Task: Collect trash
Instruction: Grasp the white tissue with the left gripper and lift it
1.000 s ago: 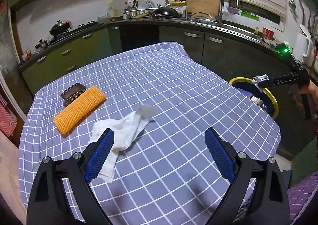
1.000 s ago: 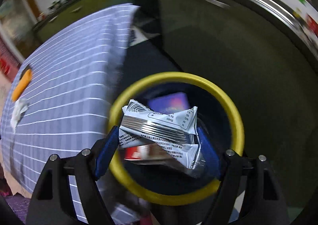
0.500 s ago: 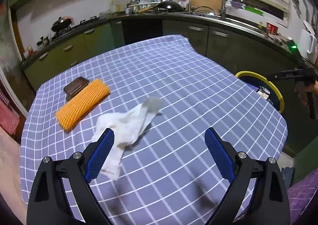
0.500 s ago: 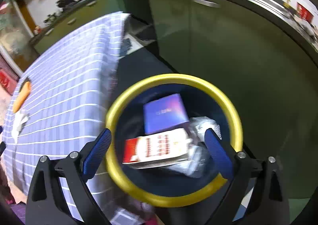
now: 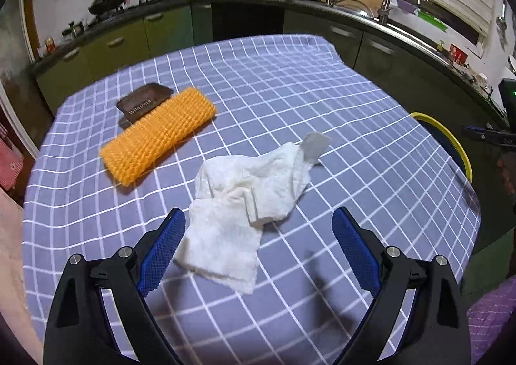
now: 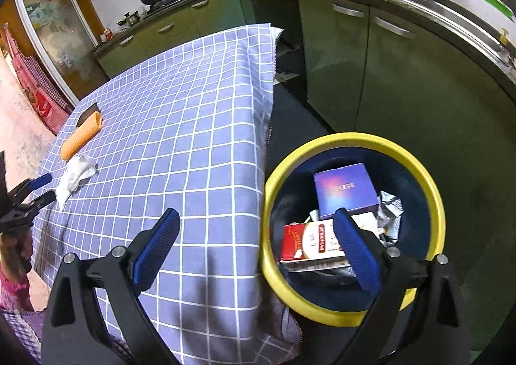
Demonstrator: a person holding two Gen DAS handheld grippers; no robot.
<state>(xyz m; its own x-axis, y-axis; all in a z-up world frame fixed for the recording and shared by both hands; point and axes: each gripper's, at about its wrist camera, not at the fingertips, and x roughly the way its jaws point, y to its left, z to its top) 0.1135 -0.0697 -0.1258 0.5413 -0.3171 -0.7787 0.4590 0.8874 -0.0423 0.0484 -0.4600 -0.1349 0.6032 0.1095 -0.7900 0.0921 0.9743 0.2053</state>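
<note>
A crumpled white tissue point(image 5: 245, 190) lies on the blue checked tablecloth point(image 5: 290, 90), just ahead of my left gripper point(image 5: 258, 229), which is open and empty above it. The tissue's near end reaches between the blue fingertips. In the right wrist view my right gripper point(image 6: 256, 219) is open and empty, straddling the table's edge and the yellow-rimmed trash bin point(image 6: 354, 139). Inside the bin lie a purple box point(image 6: 345, 190), a red and white packet point(image 6: 306, 242) and a silver wrapper point(image 6: 390, 207). The tissue point(image 6: 75, 174) and left gripper point(image 6: 43, 188) show far left there.
An orange bristly block point(image 5: 158, 144) lies left of the tissue, with a brown wrapper point(image 5: 143, 103) behind it. The bin's rim point(image 5: 451, 142) stands on the floor beyond the table's right edge. Green cabinets point(image 6: 371, 74) and a counter with a sink wrap around behind.
My right gripper opened and dropped the silver wrapper into the bin, then swung left towards the table's edge. My left gripper came forward and down towards the tissue.
</note>
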